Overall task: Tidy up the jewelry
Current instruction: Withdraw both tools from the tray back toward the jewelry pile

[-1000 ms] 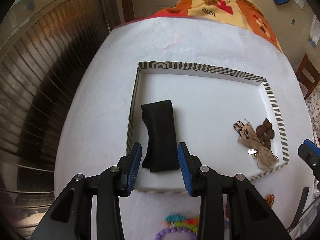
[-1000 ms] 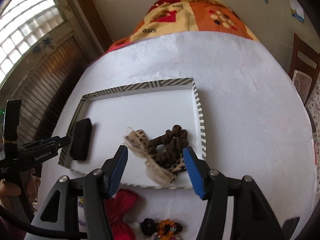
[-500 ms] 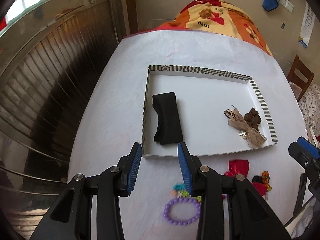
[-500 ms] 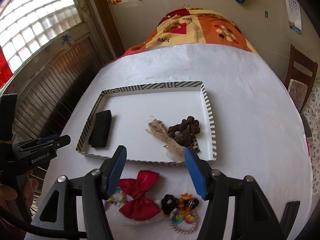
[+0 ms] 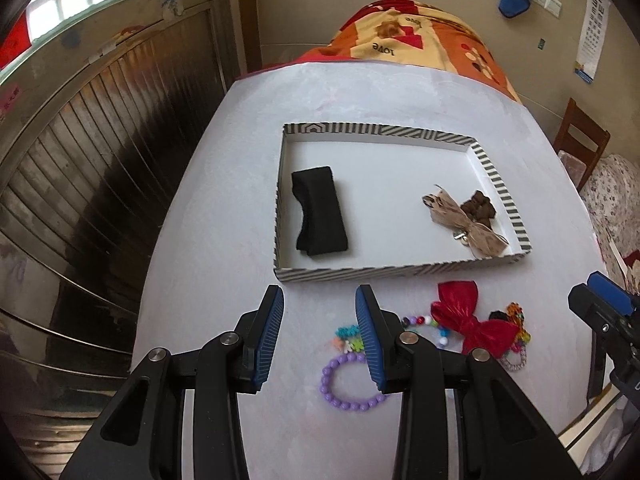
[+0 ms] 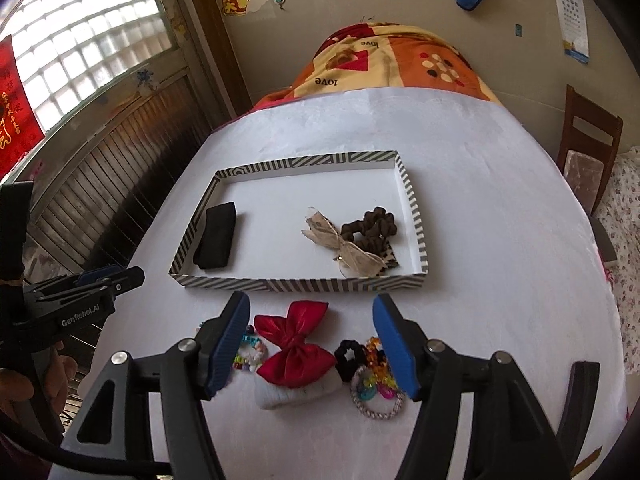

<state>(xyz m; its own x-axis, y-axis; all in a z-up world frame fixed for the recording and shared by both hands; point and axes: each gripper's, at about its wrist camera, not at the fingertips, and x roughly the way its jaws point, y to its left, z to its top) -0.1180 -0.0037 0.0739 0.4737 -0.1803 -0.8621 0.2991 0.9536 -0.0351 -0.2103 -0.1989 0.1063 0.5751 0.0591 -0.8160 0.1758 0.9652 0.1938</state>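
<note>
A striped-rim tray (image 5: 400, 273) (image 6: 296, 285) on the white table holds a black headband (image 5: 320, 216) (image 6: 216, 242), a beige bow (image 5: 464, 226) (image 6: 344, 246) and a brown scrunchie (image 5: 478, 208) (image 6: 370, 230). In front of it lie a red bow (image 5: 472, 320) (image 6: 298, 346), a purple bead bracelet (image 5: 344, 384), coloured beads (image 6: 250, 350) and a black scrunchie with colourful rings (image 6: 368, 376). My left gripper (image 5: 319, 300) hovers open over bare table before the tray. My right gripper (image 6: 312, 308) hangs above the red bow, jaws opening, nothing between them.
An orange patterned blanket (image 6: 384, 64) lies beyond the table's far edge. A wooden chair (image 6: 586, 148) stands at the right. A slatted door (image 5: 100, 152) is close on the left. A hand (image 6: 24, 384) holds the left gripper's handle.
Both grippers have pulled back from over the tray toward the near edge and risen. The loose items in front of the tray have come into view. The right jaws have widened a little.
</note>
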